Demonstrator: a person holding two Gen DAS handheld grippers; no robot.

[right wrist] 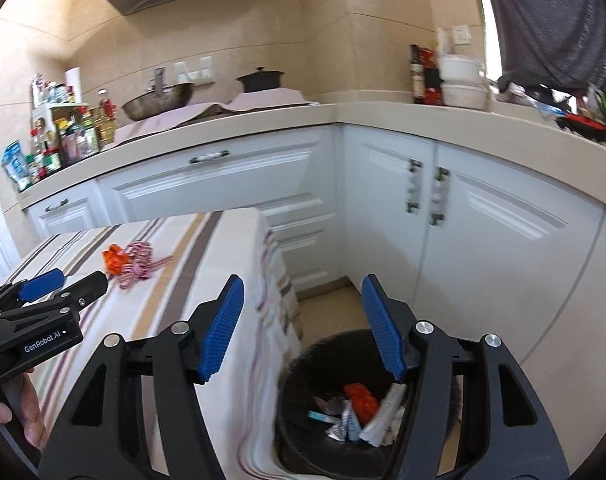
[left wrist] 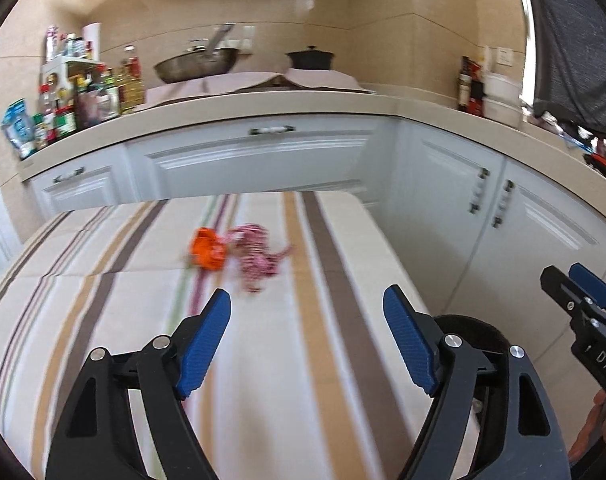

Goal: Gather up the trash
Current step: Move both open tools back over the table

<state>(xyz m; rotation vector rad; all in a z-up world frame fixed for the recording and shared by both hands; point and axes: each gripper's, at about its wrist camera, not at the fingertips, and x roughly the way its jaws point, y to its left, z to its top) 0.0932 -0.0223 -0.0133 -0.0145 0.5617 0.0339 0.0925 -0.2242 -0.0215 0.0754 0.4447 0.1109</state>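
Note:
An orange crumpled wrapper (left wrist: 207, 251) and a pink-and-white crumpled wrapper (left wrist: 259, 254) lie together on the striped tablecloth (left wrist: 143, 320); both also show in the right wrist view, orange (right wrist: 115, 261) and pink (right wrist: 141, 264). My left gripper (left wrist: 307, 344) is open and empty, above the table short of the wrappers. My right gripper (right wrist: 303, 328) is open and empty, above the black trash bin (right wrist: 299, 444) on the floor beside the table. The bin holds several wrappers, one orange (right wrist: 361, 398). The left gripper also shows in the right wrist view (right wrist: 63, 284).
White cabinets (right wrist: 383, 208) run under a beige counter (right wrist: 343, 114) behind and to the right. A wok (right wrist: 159, 100), a black pot (right wrist: 261, 80) and bottles (right wrist: 63, 136) stand on the counter. The tablecloth's edge hangs next to the bin.

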